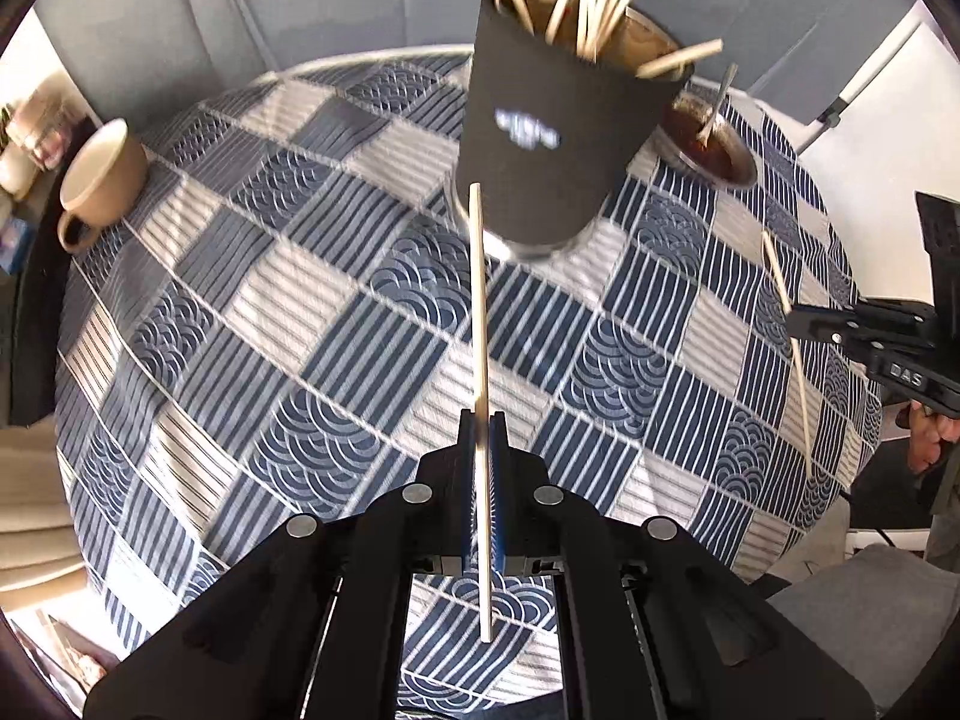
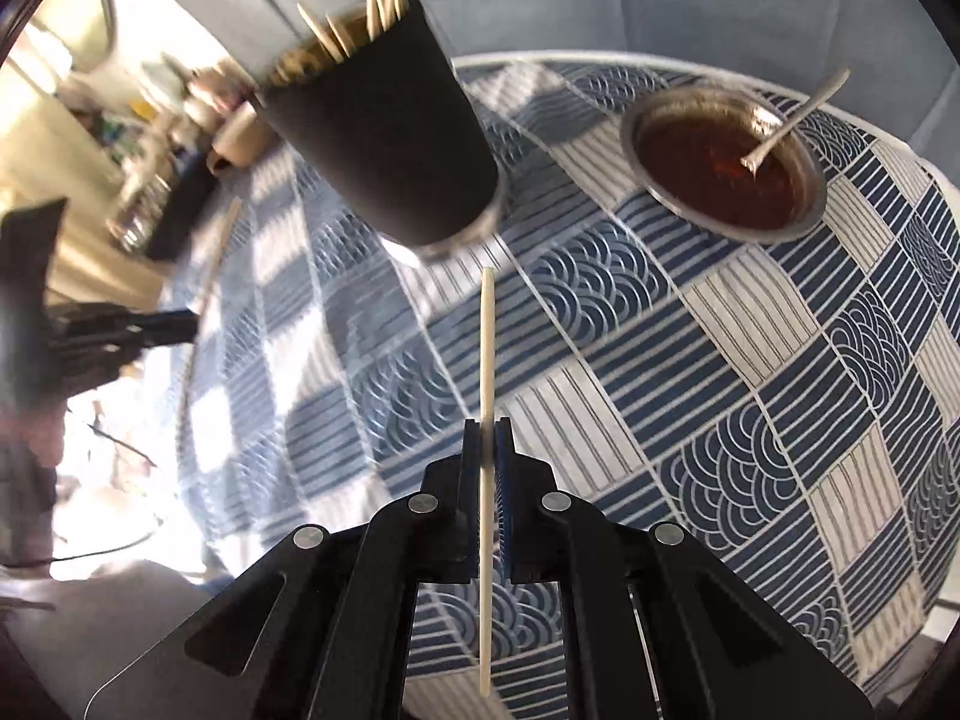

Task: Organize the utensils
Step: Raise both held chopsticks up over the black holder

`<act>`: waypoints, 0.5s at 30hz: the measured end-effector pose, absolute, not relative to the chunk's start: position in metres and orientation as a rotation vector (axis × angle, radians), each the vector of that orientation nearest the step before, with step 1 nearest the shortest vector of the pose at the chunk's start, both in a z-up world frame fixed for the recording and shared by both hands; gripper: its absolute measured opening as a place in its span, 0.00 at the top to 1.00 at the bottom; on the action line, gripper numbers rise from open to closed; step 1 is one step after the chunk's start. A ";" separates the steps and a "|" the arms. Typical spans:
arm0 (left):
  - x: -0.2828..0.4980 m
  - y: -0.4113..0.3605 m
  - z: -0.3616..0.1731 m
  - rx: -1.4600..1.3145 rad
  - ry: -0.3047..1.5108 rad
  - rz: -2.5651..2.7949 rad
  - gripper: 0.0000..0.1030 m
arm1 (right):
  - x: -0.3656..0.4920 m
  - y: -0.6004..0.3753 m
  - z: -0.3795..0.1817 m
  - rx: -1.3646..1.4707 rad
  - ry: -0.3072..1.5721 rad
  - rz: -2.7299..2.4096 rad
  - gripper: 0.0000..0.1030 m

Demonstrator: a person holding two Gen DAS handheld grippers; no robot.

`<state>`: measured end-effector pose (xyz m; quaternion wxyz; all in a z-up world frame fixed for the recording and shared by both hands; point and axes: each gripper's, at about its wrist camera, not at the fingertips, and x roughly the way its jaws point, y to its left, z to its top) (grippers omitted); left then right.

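Both tongs, left tongs (image 1: pixel 483 420) and right tongs (image 2: pixel 487 426), are each gripping one chopstick (image 1: pixel 478 300) (image 2: pixel 487 348) pointing up-frame toward the black cup (image 1: pixel 552 132) of sticks on the desk (image 1: pixel 300 300), likely mid-delivery, so next calls for lifting tips over its rim.

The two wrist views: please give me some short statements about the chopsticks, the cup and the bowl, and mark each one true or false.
1. The left gripper is shut on a pale wooden chopstick. True.
2. The right gripper is open and holds nothing. False: it is shut on a second pale wooden chopstick.
3. The tall black holder cup already holds several chopsticks. True.
4. The round metal bowl is empty. False: it holds dark brown sauce and a spoon.
5. A beige ceramic mug lies on its side on the blue patterned tablecloth. True.
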<state>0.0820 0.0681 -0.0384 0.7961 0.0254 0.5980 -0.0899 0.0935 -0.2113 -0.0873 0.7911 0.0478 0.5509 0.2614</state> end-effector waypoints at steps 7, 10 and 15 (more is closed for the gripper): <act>0.103 0.065 -0.006 0.105 1.197 -0.165 0.96 | 0.098 -0.195 -0.055 0.054 1.110 0.551 0.96; 0.109 0.065 0.007 0.118 1.161 -0.165 0.96 | 0.104 -0.189 -0.040 0.041 1.073 0.557 0.96; 0.125 0.063 0.040 0.126 1.073 -0.157 0.96 | 0.119 -0.178 0.000 0.030 0.968 0.577 0.96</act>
